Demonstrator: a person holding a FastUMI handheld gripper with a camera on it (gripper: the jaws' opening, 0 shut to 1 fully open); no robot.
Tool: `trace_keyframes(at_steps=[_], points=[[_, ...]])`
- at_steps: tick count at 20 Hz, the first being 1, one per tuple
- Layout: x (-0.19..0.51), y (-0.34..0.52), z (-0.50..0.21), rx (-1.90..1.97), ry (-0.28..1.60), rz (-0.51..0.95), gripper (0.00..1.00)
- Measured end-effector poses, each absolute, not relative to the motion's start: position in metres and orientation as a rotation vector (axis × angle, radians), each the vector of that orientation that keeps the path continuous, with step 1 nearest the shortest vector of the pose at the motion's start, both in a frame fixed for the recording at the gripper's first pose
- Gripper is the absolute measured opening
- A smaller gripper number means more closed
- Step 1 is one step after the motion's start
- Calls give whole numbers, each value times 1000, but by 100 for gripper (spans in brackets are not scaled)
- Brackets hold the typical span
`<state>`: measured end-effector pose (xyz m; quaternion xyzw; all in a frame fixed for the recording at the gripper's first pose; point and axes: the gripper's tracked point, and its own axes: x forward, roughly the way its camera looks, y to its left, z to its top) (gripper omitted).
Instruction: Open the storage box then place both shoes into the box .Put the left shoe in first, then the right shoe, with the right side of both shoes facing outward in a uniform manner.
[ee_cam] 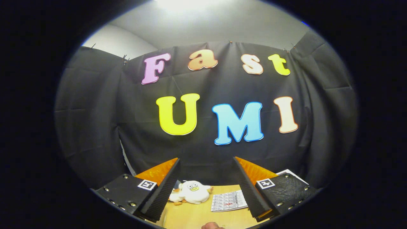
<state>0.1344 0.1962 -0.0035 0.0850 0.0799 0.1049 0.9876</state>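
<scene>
My gripper (206, 173) is raised and looks toward the booth's back wall. Its two fingers (160, 190) stand wide apart with nothing between them, so it is open. Below and beyond the fingers lies a strip of the wooden table (190, 216).
A white plush duck (191, 191) lies on the table between the fingers, near the left one. A printed sheet (228, 201) lies to its right, by the right finger. A white card corner (287, 172) shows behind the right finger. A fingertip of a person (211, 225) shows at the table's near edge.
</scene>
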Motion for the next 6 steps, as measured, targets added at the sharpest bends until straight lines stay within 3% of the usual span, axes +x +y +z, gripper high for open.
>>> trace_keyframes(at_steps=[6], points=[[126, 179, 1, 165, 156, 171, 99]])
